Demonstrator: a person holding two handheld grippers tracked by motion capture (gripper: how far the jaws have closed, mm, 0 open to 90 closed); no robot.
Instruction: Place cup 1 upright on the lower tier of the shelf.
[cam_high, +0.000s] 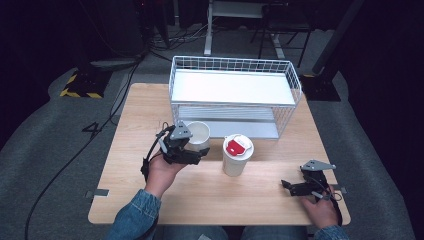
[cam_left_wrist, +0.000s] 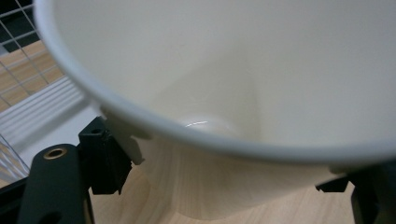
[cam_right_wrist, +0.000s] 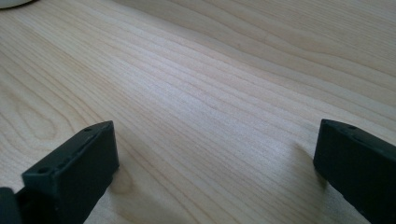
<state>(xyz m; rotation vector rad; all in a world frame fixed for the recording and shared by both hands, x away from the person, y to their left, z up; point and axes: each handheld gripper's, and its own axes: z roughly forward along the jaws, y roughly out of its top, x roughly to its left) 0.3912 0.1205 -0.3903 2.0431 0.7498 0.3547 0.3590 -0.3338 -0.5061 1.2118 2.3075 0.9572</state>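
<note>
No readable text, label, brand or number appears anywhere.

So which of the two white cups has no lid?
The open paper cup clamped in the left gripper, in front of the wire rack. The other cup, standing free mid-table, wears a red-tabbed lid.

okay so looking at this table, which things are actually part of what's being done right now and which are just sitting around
In use:
- open white cup, gripped by the left gripper, its jaws shut on the cup wall
- wire shelf rack just behind it, probably where the cup goes

Lying about:
- lidded cup with red-topped lid, standing untouched
- right gripper, jaws open, nothing between them, resting on the wooden table
</note>
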